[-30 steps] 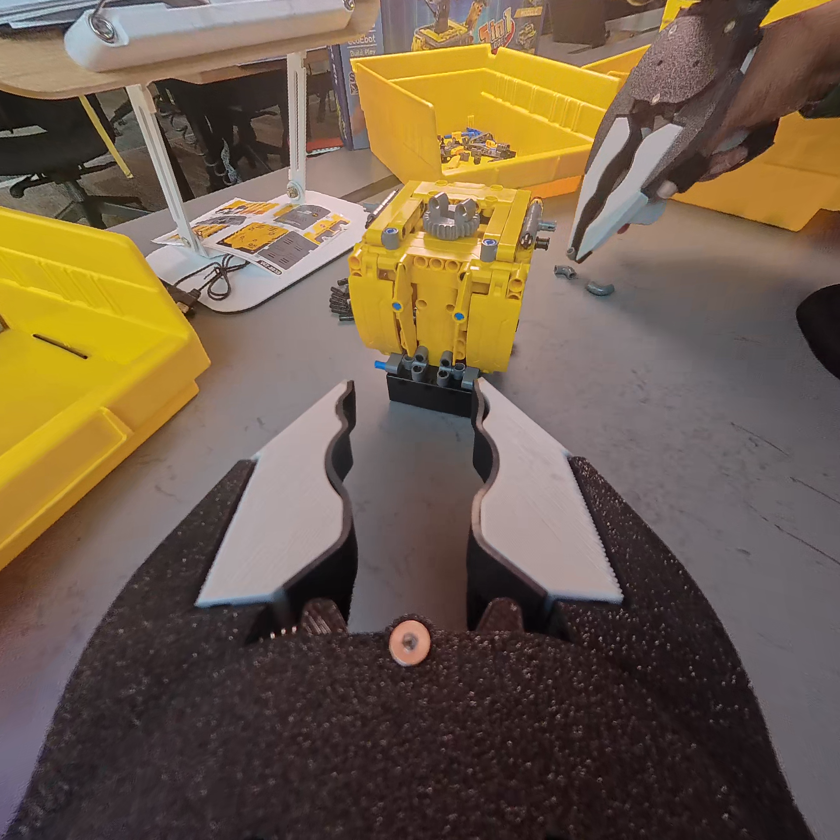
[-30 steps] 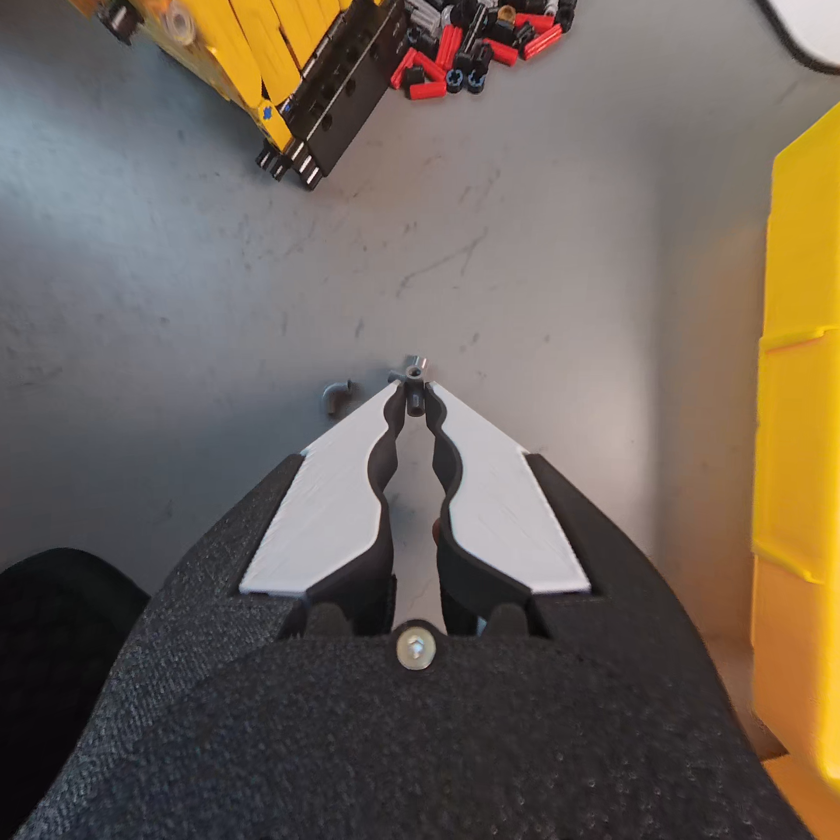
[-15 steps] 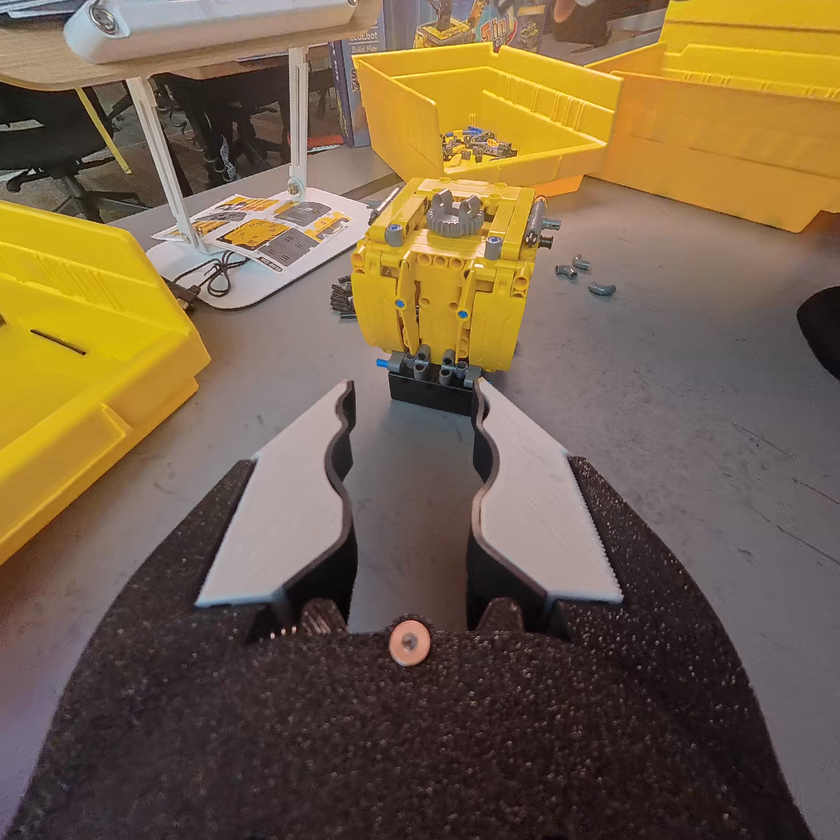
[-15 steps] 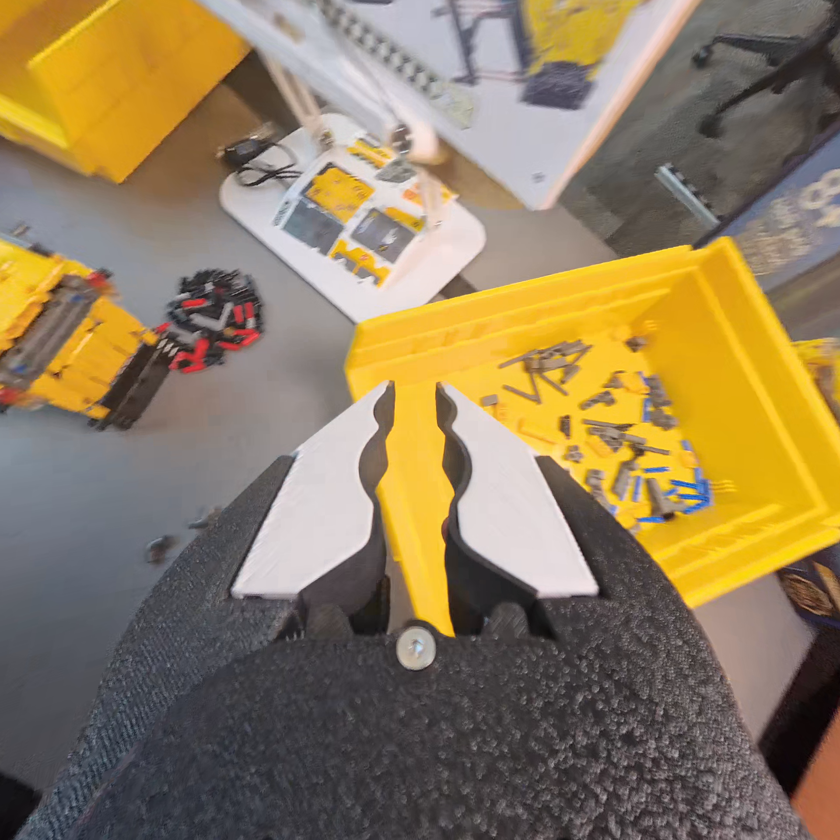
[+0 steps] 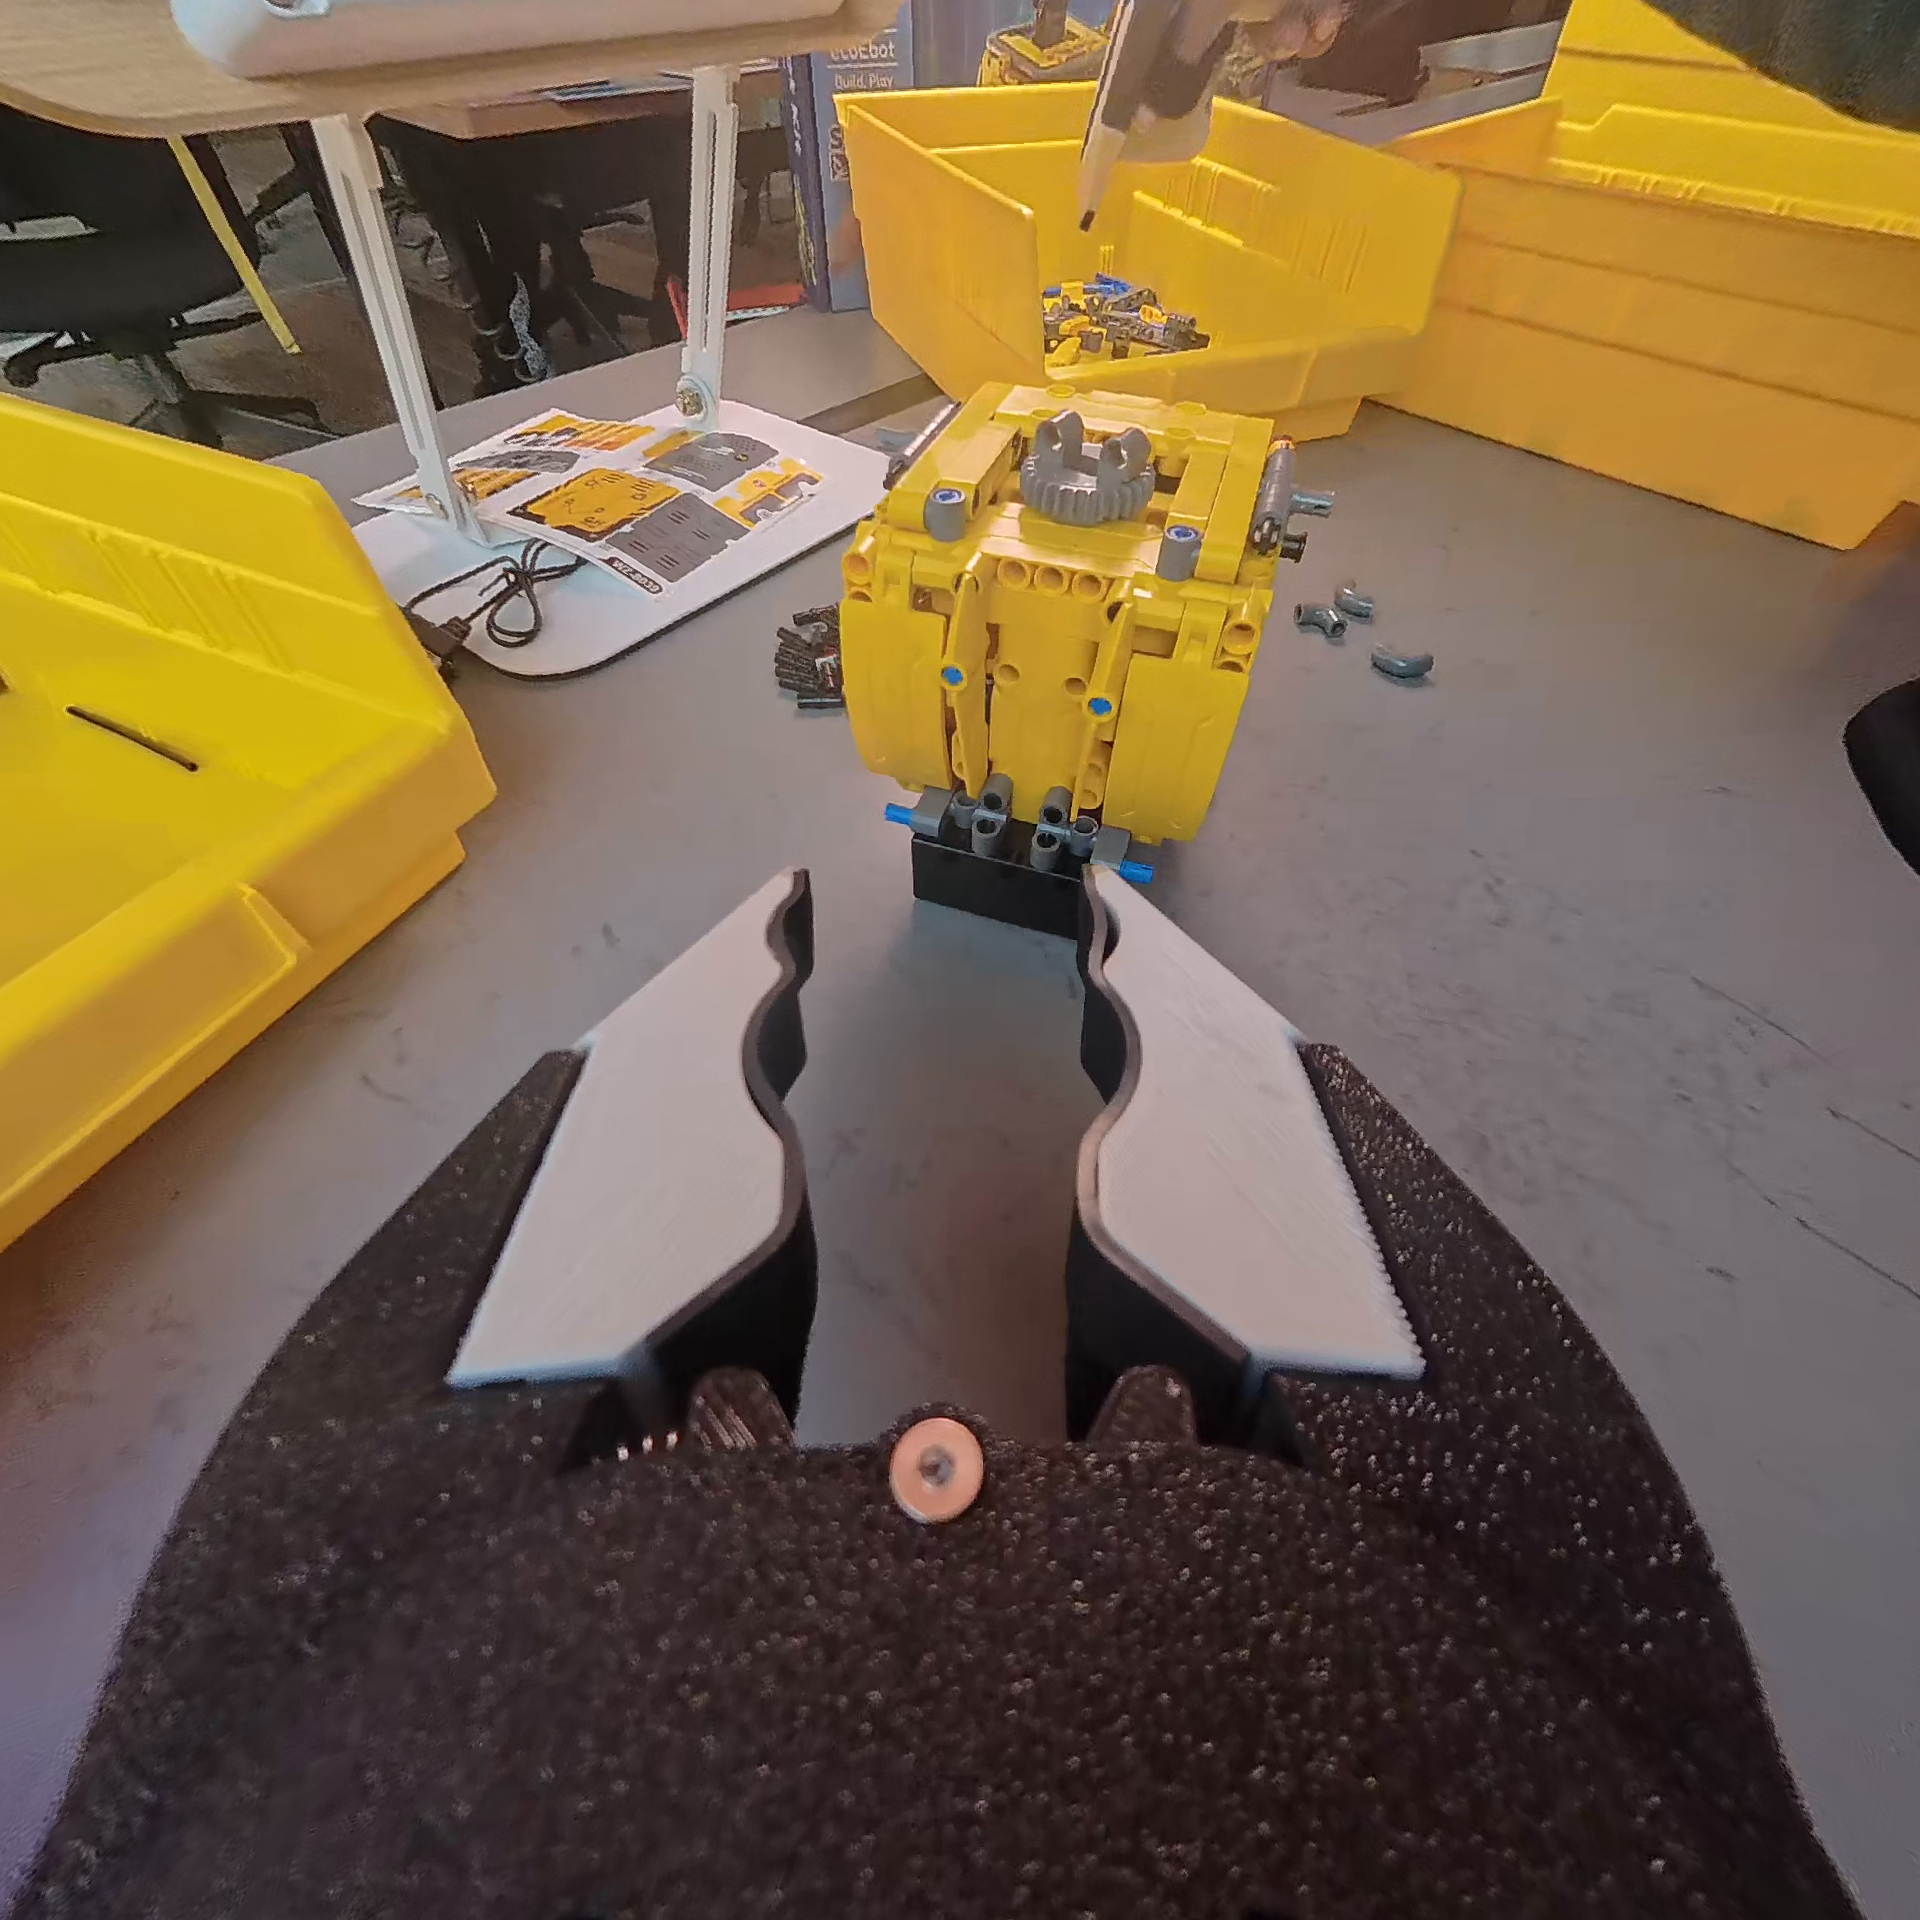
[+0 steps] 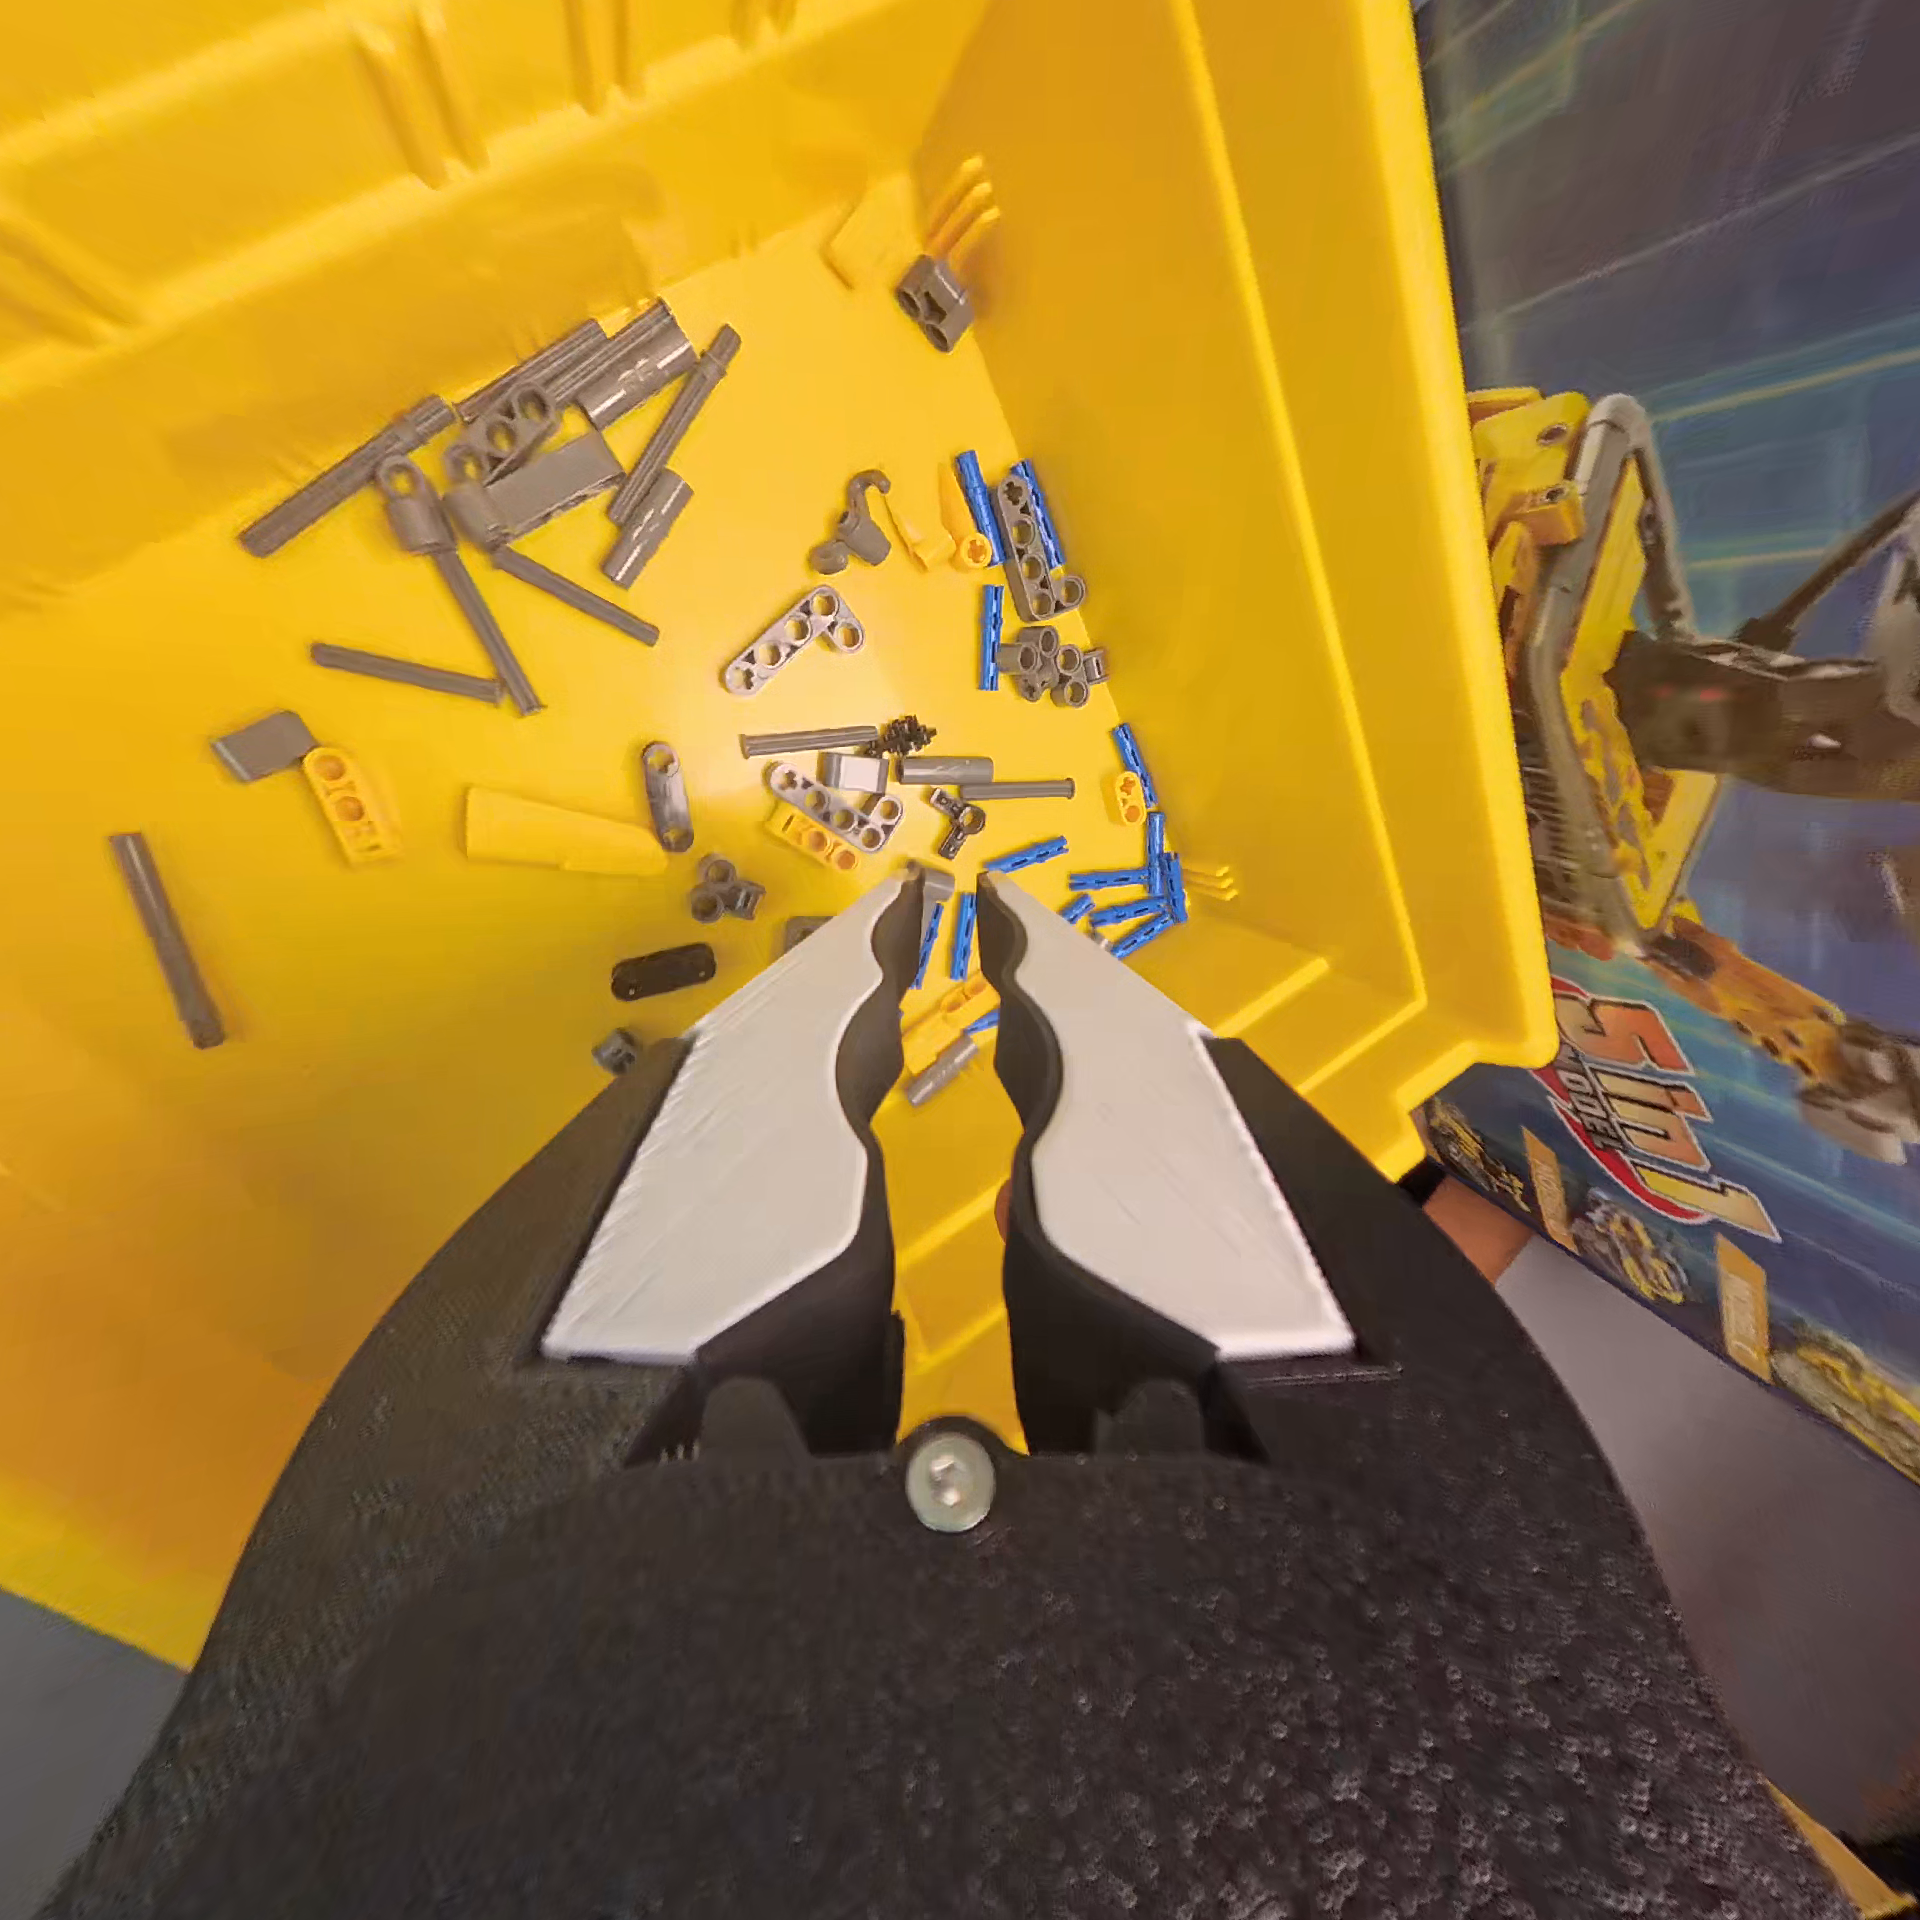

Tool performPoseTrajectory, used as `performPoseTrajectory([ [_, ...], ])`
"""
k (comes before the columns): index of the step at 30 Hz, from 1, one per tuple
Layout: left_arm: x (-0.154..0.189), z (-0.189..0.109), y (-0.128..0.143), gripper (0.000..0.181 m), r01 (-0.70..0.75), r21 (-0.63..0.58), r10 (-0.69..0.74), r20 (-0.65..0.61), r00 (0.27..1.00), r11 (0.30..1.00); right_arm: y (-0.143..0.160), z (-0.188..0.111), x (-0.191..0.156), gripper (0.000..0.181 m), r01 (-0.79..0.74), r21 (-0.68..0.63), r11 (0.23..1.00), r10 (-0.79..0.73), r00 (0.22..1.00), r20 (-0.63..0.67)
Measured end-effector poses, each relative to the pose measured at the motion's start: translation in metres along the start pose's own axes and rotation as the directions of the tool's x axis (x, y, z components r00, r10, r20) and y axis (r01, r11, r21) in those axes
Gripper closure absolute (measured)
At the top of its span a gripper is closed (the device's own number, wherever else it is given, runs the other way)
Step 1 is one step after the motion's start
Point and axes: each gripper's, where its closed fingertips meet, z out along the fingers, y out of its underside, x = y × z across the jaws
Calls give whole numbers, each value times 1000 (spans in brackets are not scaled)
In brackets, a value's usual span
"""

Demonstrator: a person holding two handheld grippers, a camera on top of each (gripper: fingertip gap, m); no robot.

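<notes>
Grey tabletop runs under both my tools. Nearest, my left gripper is spread wide and empty, its right tip just beside the black base of the yellow brick model, which looks stiff, knobbly and light; the base or the flat sides seem the surest hold. Farther off, my right gripper hangs over the yellow bin, slightly parted, holding nothing, above small blue pins that look slippery.

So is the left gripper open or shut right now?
Open. The left gripper shows a wide gap between its fingers, bare table in it, just short of the yellow brick model.
</notes>
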Motion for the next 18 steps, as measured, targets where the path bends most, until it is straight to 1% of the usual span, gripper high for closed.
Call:
performPoseTrajectory([
  [3,-1,0,0,131,10,3,-10,0,1000,1000,-8,16,3,172,-29,-32,999,29,1000,-2],
  [8,0,-1,-1,131,10,6,-10,-6,1000,1000,-20,34,7,171,-91,-36,995,91,996,-7],
  [11,1,-1,0,131,3,4,-3,-9,1000,1000,-19,44,2,171,-104,-62,993,105,994,16],
  [13,1,-1,0,131,2,0,-2,-10,1000,1000,-15,48,-2,171,-105,-92,990,108,994,26],
  [15,1,-1,0,131,6,0,-6,-11,1000,1000,-12,51,-10,173,-114,-115,987,122,990,68],
  [18,0,0,0,132,13,-1,-13,-12,1000,1000,-17,50,-18,177,-119,-94,988,129,986,108],
])
